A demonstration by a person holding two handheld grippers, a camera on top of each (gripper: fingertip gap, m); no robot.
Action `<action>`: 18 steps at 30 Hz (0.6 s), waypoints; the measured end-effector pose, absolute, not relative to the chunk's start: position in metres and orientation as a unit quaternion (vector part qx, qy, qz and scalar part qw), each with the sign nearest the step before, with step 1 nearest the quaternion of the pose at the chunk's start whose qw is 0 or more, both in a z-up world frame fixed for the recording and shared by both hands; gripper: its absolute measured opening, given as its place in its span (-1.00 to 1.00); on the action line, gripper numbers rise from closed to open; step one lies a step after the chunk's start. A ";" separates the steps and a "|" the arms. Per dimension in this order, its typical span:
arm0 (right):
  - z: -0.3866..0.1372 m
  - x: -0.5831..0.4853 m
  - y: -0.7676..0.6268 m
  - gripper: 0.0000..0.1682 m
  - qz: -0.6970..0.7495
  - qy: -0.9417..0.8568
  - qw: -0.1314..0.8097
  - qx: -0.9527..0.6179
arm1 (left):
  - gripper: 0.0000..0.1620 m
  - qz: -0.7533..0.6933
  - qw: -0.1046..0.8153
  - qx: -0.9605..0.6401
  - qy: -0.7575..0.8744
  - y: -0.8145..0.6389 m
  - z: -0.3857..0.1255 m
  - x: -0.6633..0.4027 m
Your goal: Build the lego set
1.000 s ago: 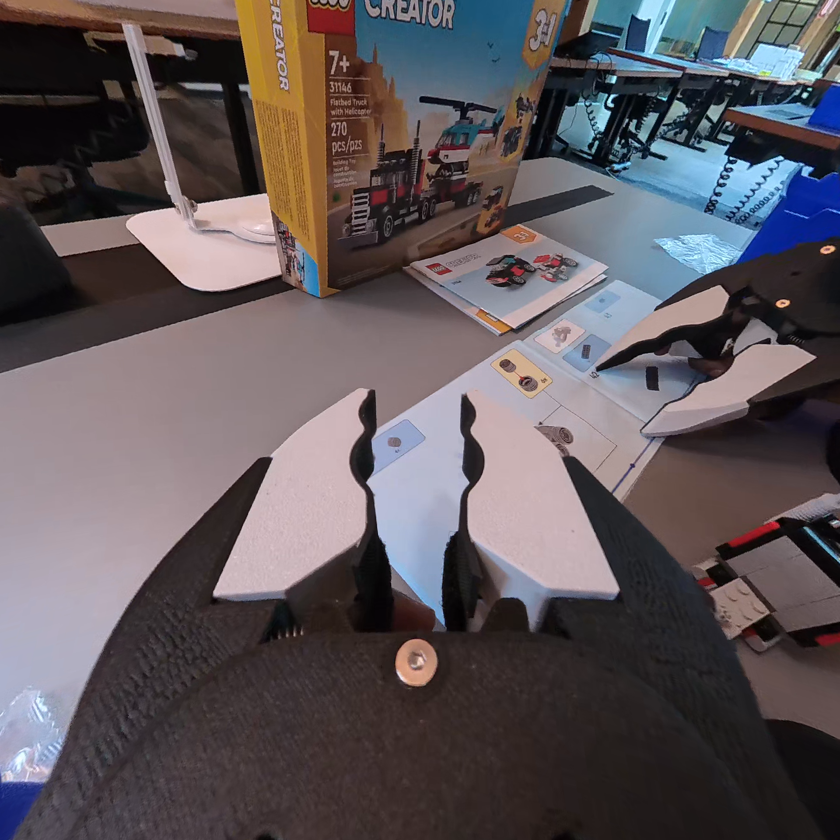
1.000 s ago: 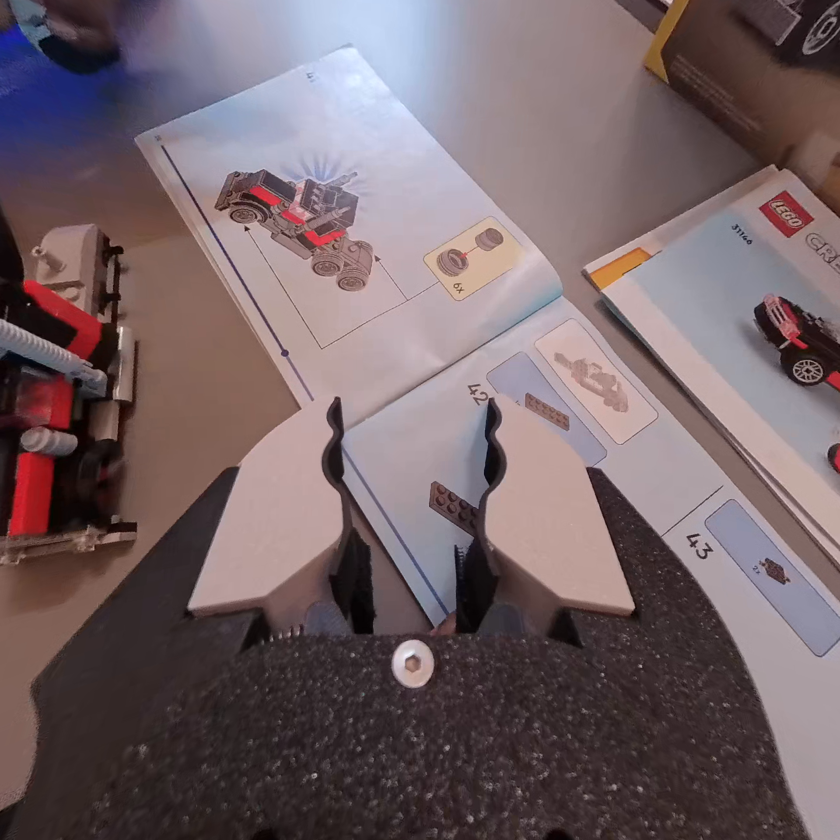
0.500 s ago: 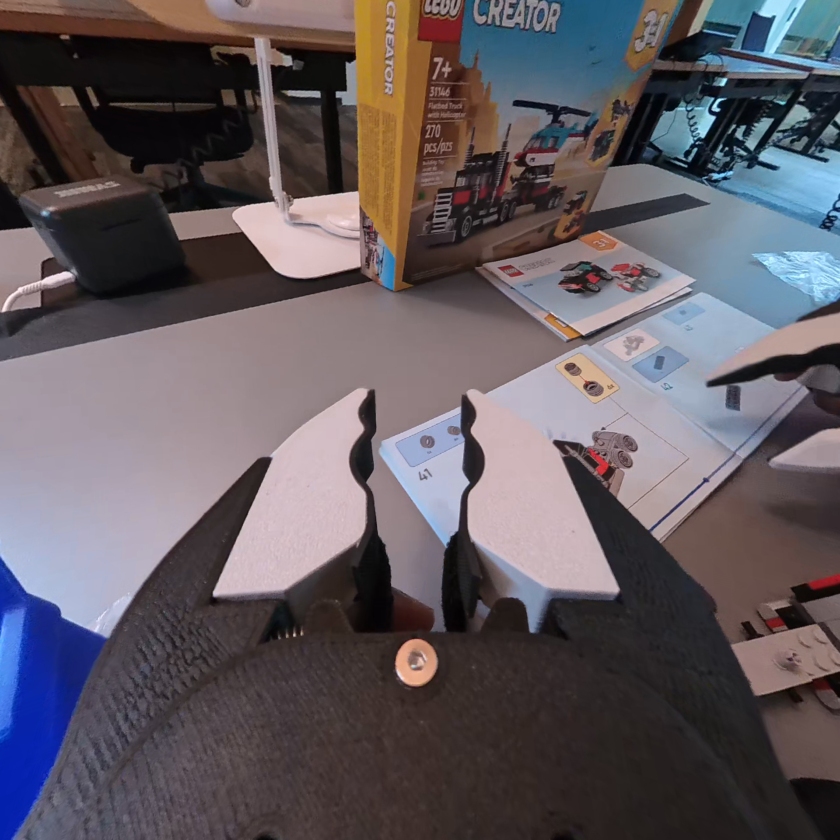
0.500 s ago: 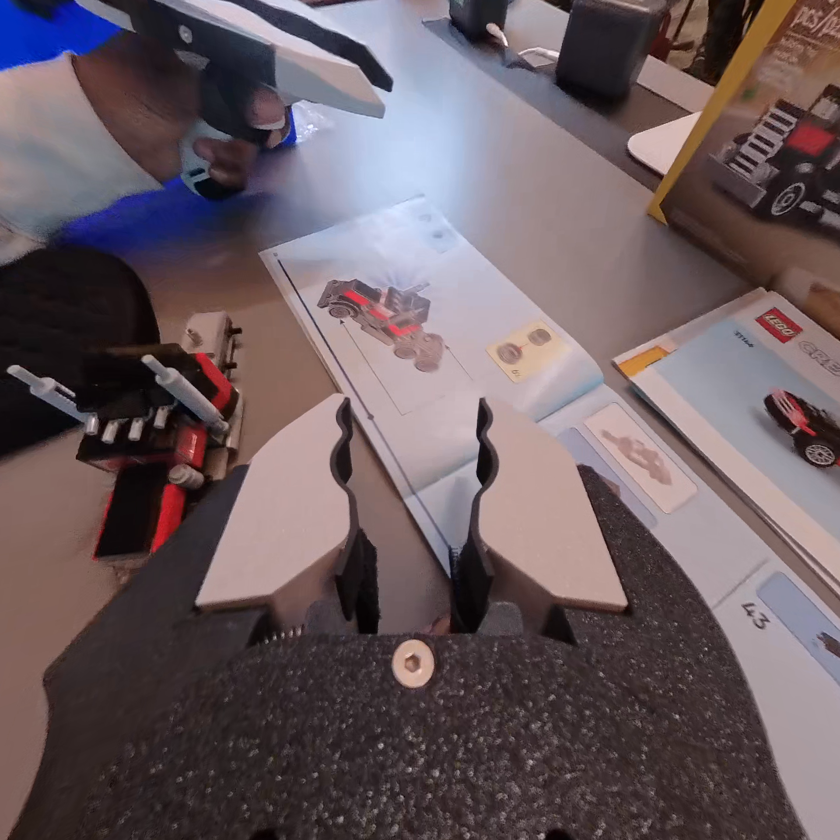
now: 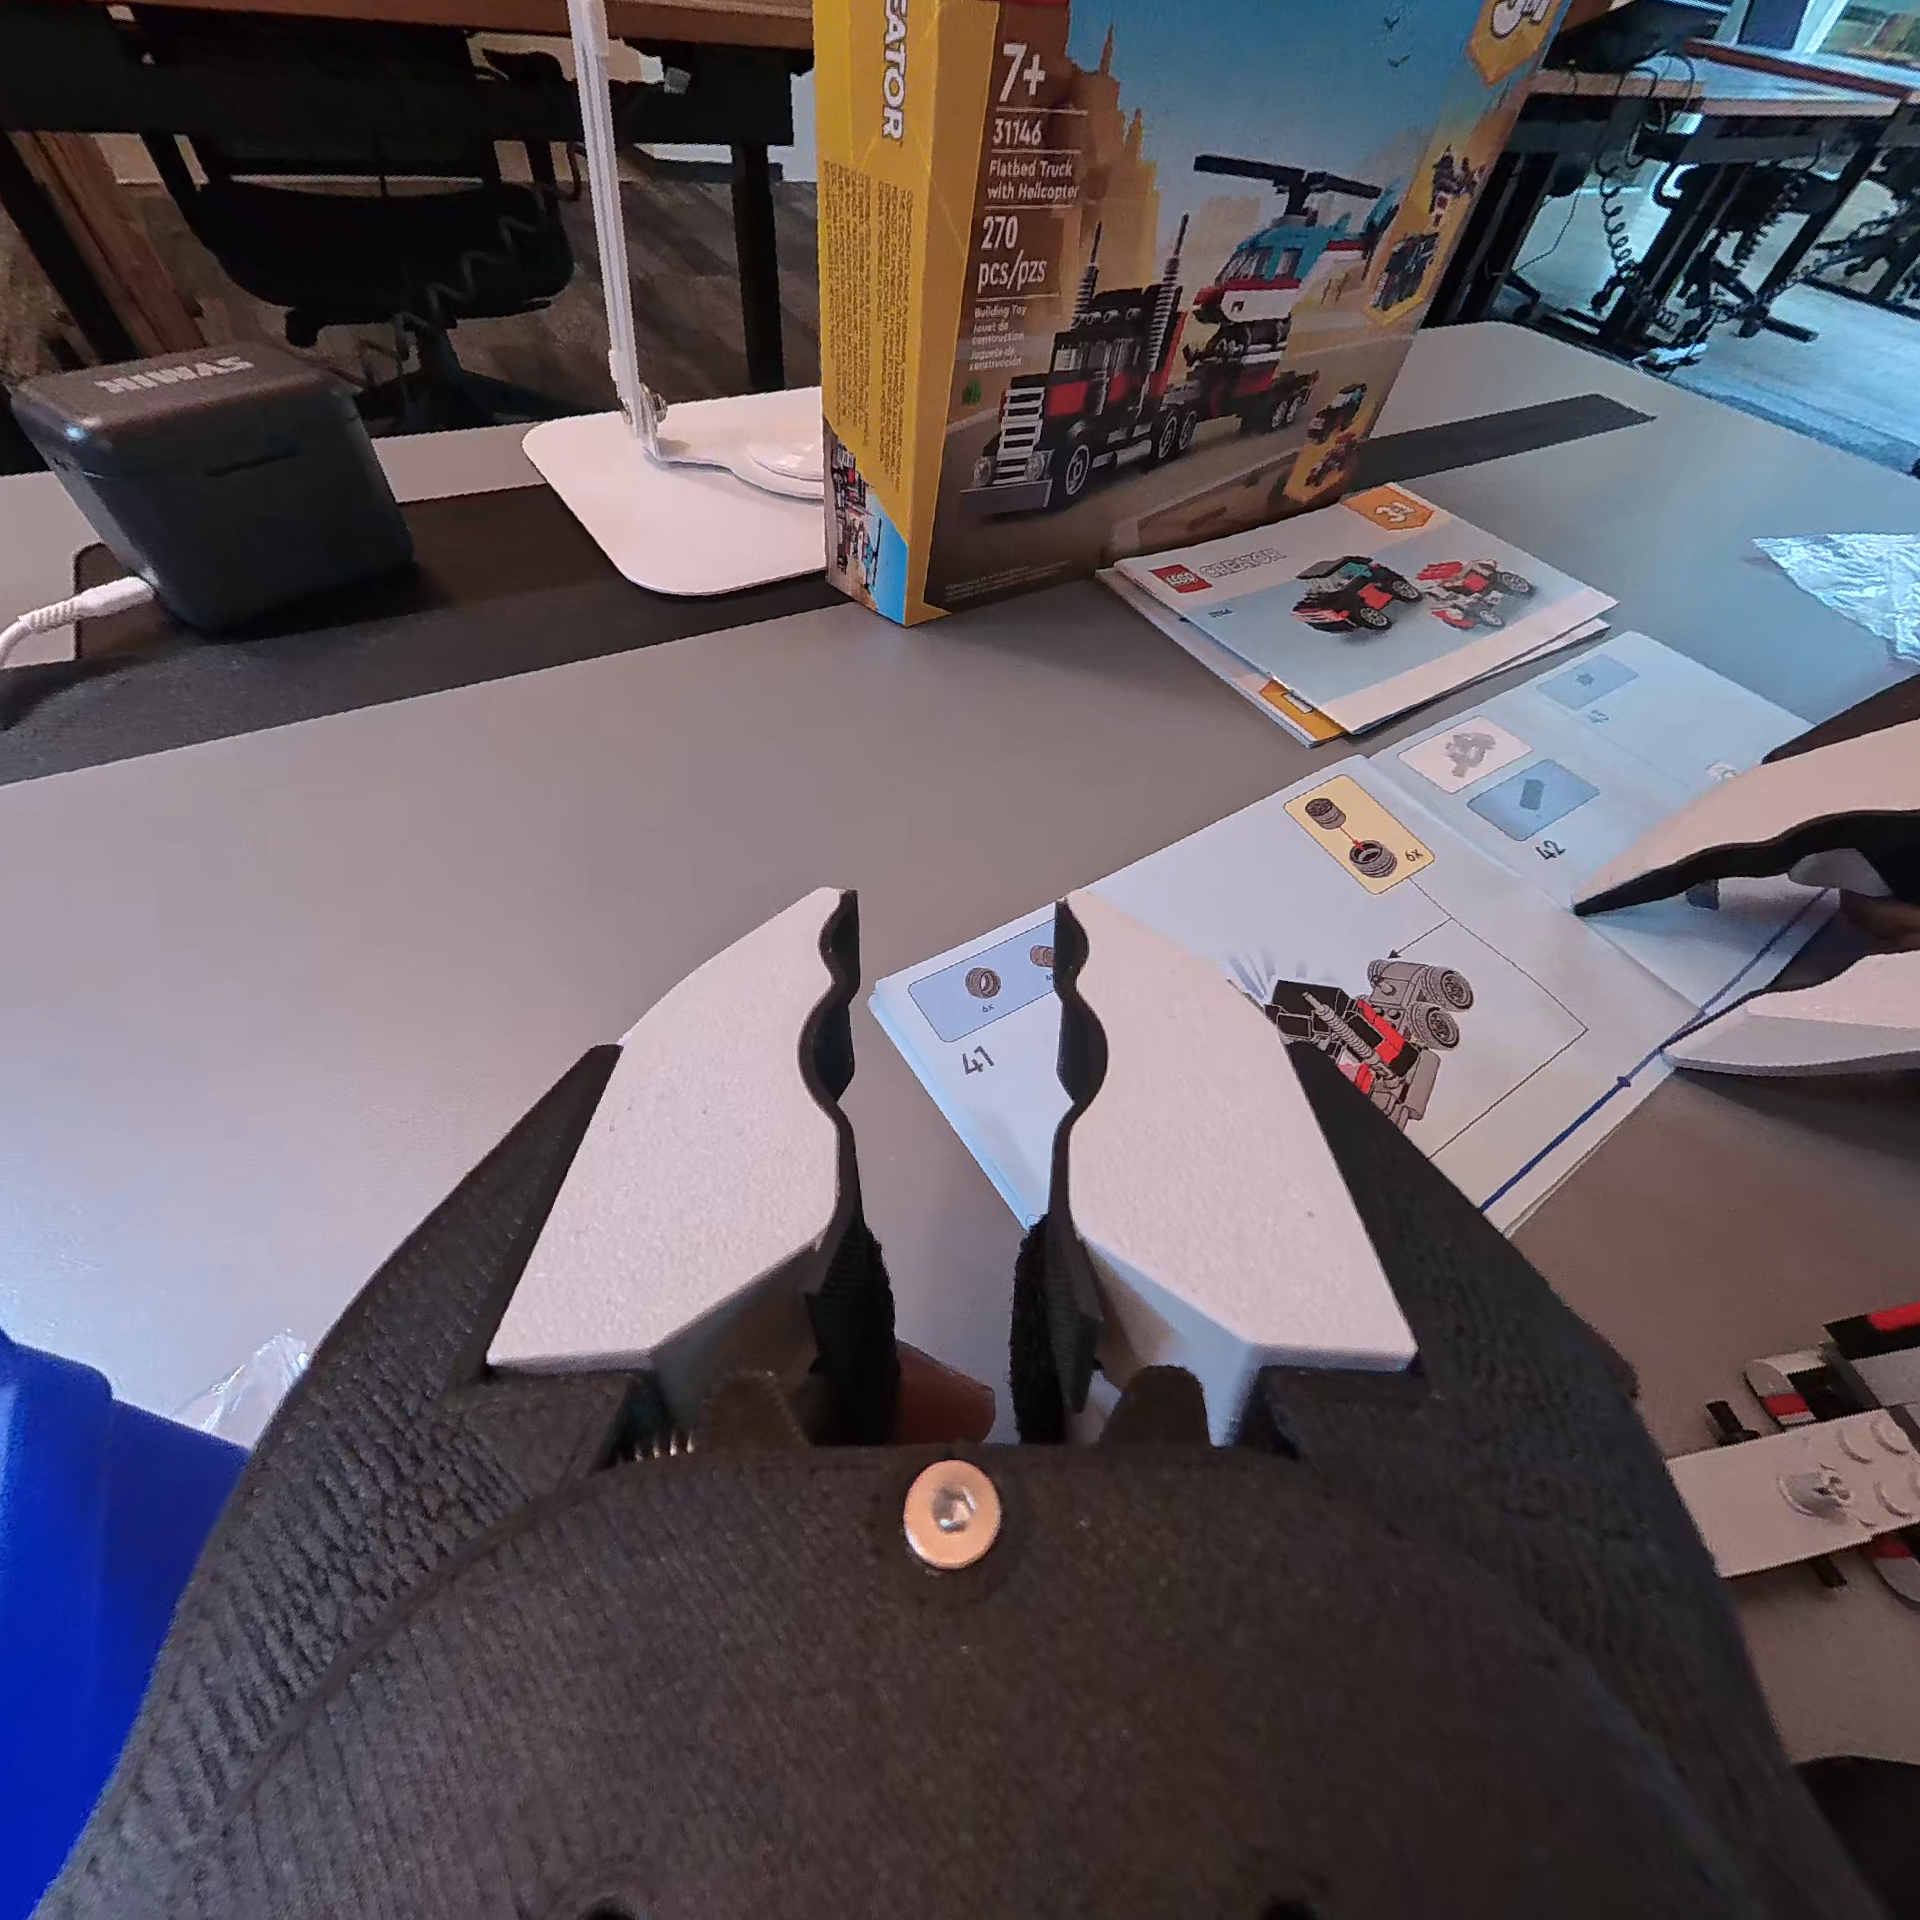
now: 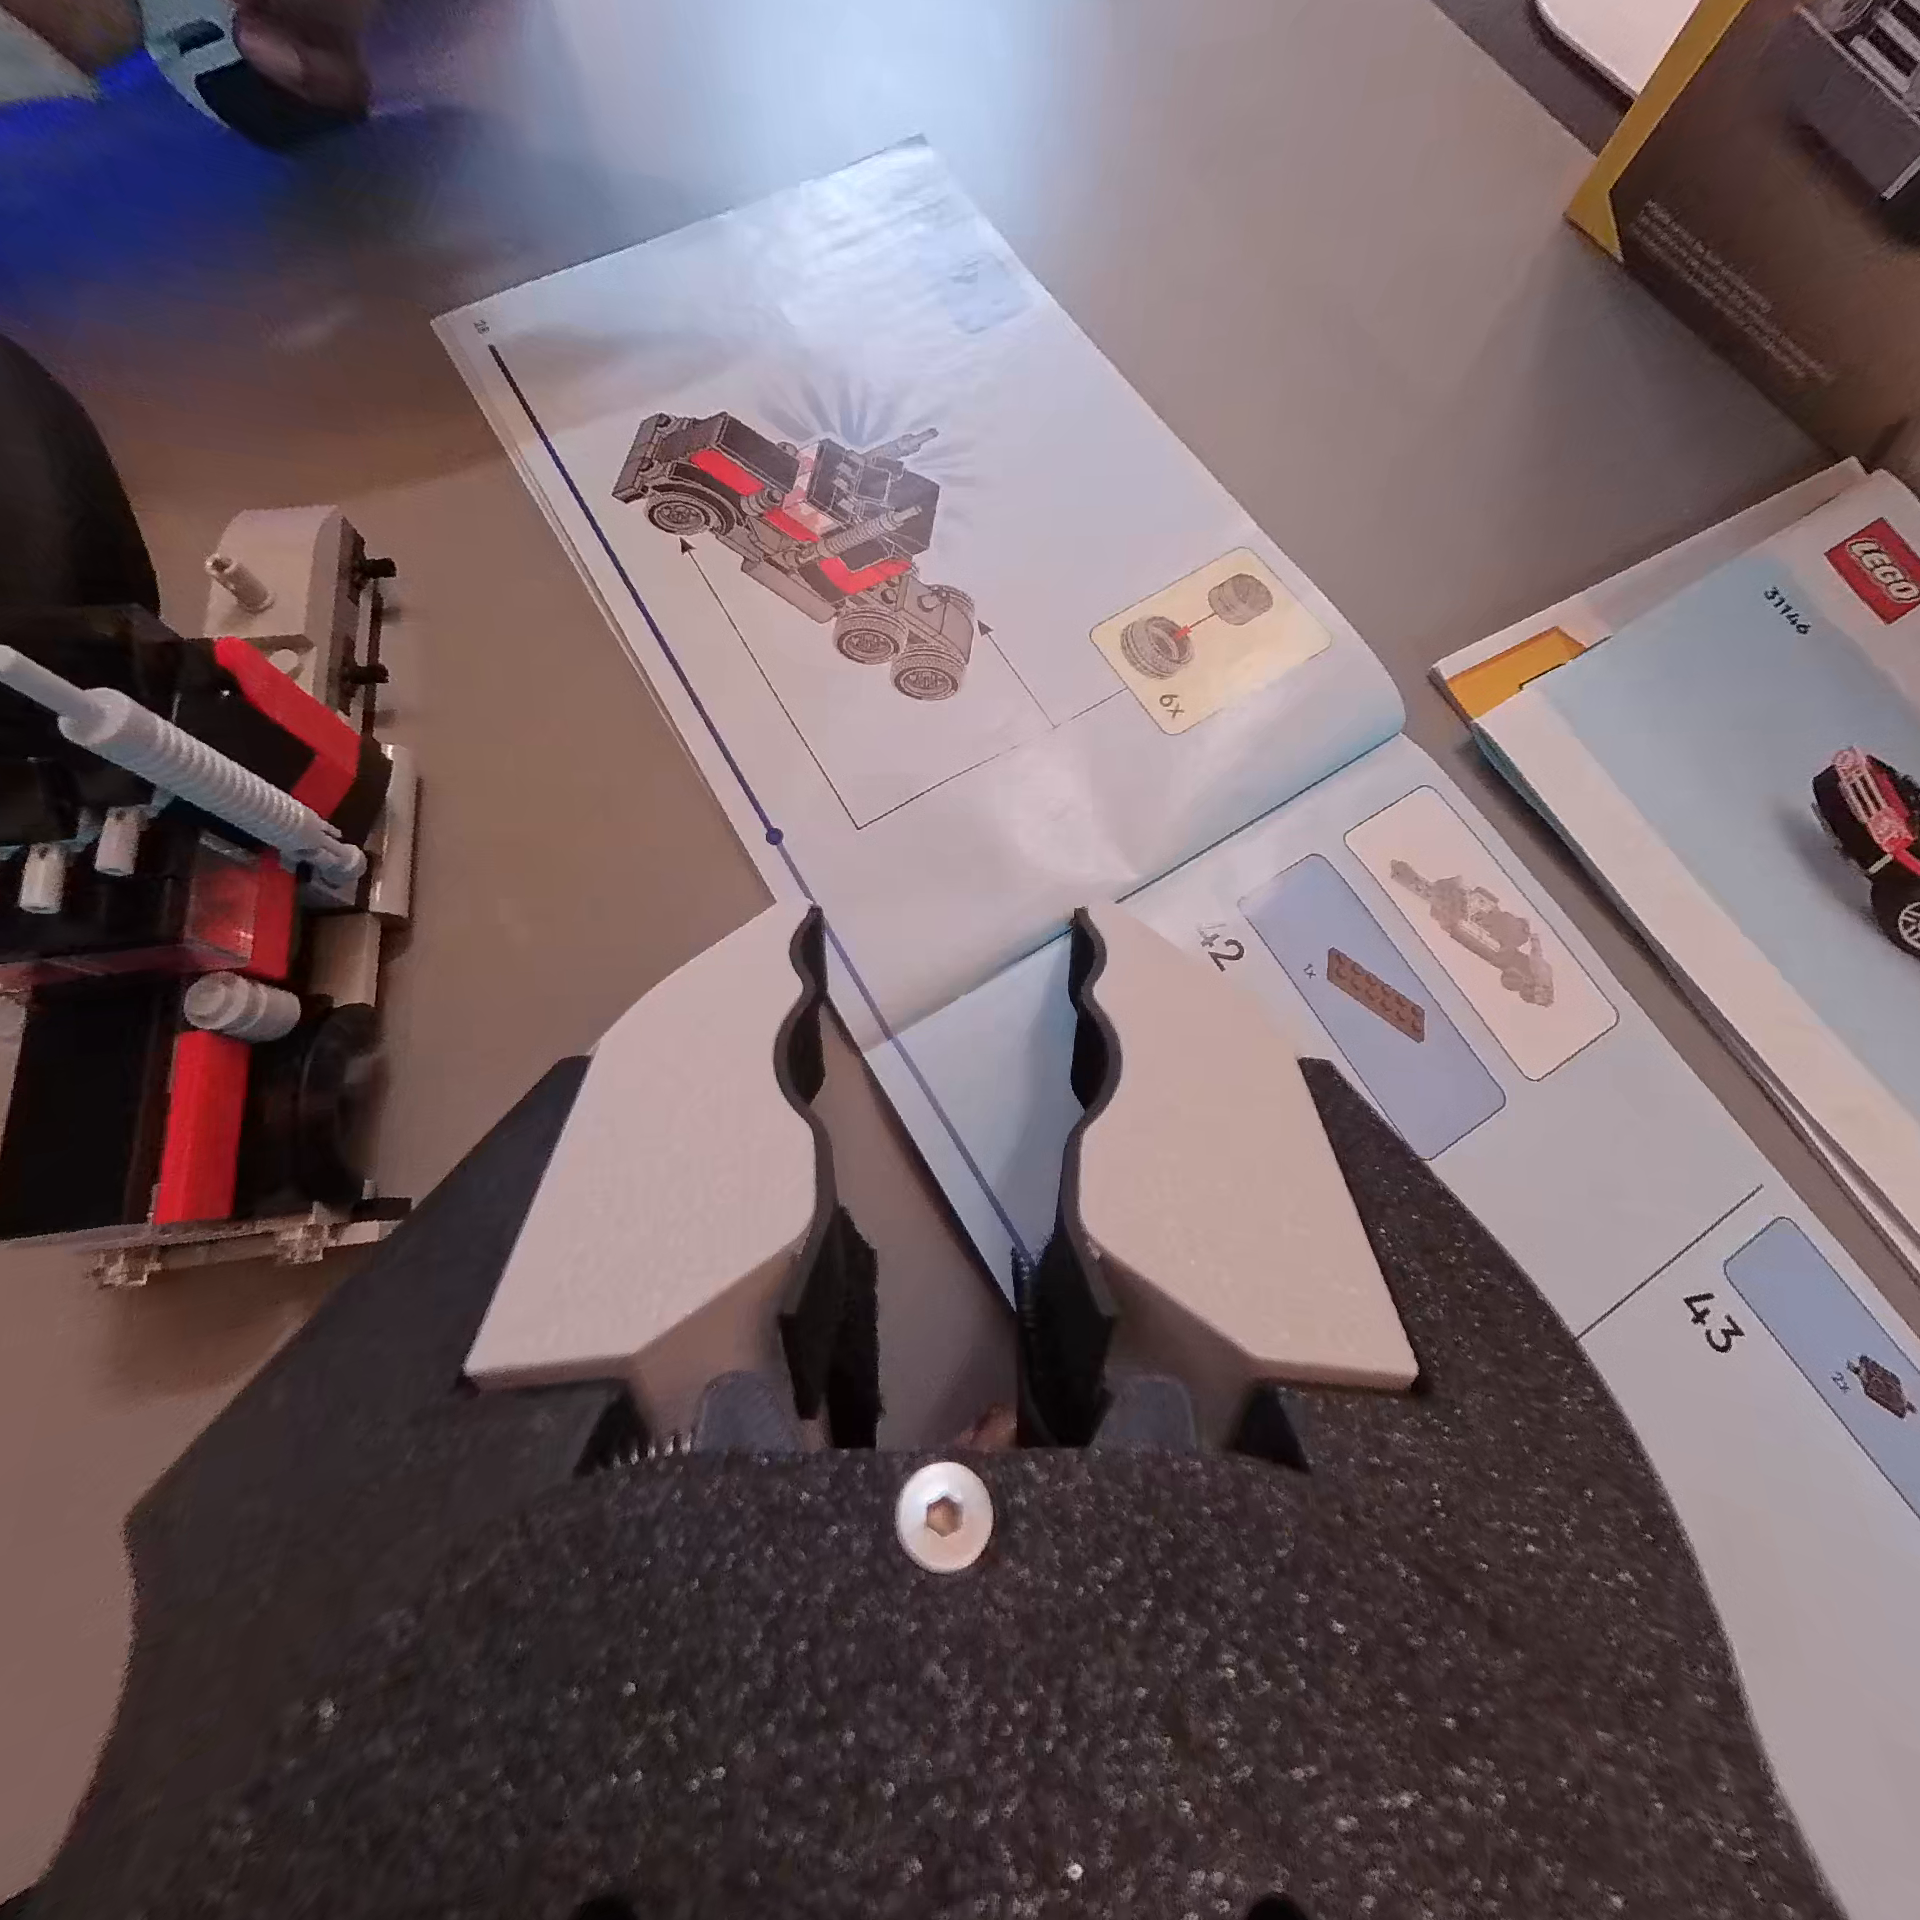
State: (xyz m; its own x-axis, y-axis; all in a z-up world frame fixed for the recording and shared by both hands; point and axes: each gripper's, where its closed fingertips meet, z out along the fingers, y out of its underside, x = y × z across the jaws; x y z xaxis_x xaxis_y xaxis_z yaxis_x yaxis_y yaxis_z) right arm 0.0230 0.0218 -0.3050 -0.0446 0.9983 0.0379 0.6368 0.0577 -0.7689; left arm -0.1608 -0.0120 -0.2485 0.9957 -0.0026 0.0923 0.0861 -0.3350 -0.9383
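Grey table (image 5: 364, 935) in an office with further desks behind; surface carries the lego set's materials. Open instruction booklet (image 6: 935, 343) lies flat at centre, with a second, closed booklet (image 5: 1351, 623) just beyond it and the upright set box (image 5: 1091, 312) behind that. Partly built truck model (image 6: 208, 883), black, red and grey, sits on the table just left of the open booklet in the right wrist view. Left gripper (image 5: 956, 914): fingers spread, nothing between them, held above the booklet's near corner. Right gripper (image 6: 945, 925): fingers likewise apart and empty, poised over the booklet's lower edge. White lamp base (image 5: 675, 509) and dark grey box (image 5: 208, 478) stand at the far side; blue bin (image 5: 83, 1558) at near left.
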 end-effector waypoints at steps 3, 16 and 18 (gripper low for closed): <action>-0.305 0.023 0.022 -0.46 0.298 -0.659 0.303 -0.621 | -0.55 -0.036 0.577 -0.816 -0.026 -0.012 -0.248 -0.162; -0.306 0.022 0.022 -0.46 0.300 -0.658 0.301 -0.622 | -0.55 -0.039 0.573 -0.818 -0.027 -0.012 -0.250 -0.161; -0.306 0.022 0.022 -0.46 0.300 -0.657 0.300 -0.623 | -0.55 -0.039 0.570 -0.820 -0.025 -0.011 -0.251 -0.160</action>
State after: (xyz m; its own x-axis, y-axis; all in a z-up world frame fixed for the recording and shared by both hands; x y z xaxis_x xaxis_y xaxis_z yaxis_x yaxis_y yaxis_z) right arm 0.0223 0.0218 -0.3055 -0.0449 0.9988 0.0206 0.6385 0.0445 -0.7683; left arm -0.1602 -0.0115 -0.2512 0.9957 -0.0040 0.0931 0.0858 -0.3486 -0.9333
